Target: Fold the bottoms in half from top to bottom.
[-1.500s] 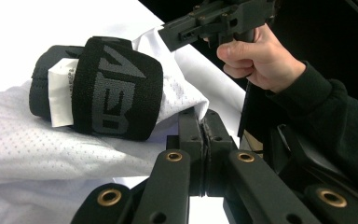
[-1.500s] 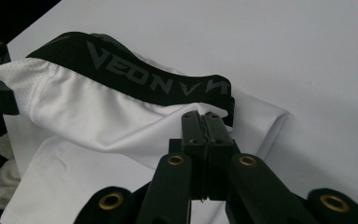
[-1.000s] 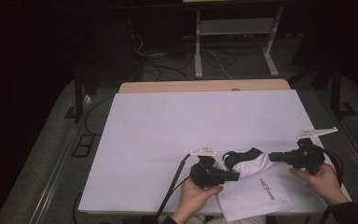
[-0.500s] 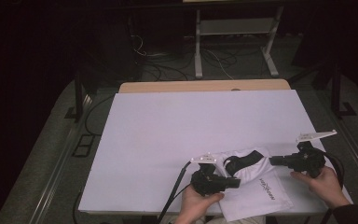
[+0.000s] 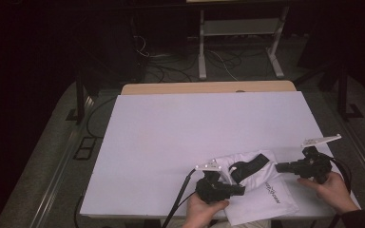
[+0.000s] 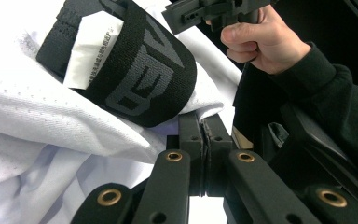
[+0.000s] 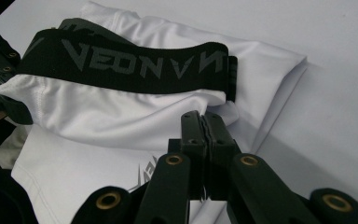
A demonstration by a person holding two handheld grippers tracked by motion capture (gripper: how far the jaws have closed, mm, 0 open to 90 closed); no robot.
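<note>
My two handheld matte-black plastic grippers, the left gripper [image 5: 237, 190] and the right gripper [image 5: 281, 166], each carry a grey three-cornered plate on top and trail a black cable toward the near edge. Round brass-coloured rivets stud the black jaw links. A black long sleeve [image 6: 328, 93] with a ribbed cuff covers my right forearm.

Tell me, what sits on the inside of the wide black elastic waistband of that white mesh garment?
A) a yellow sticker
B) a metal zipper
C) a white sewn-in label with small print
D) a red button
C: in the left gripper view, a white sewn-in label with small print lies against the wide black elastic waistband of the white mesh garment.
</note>
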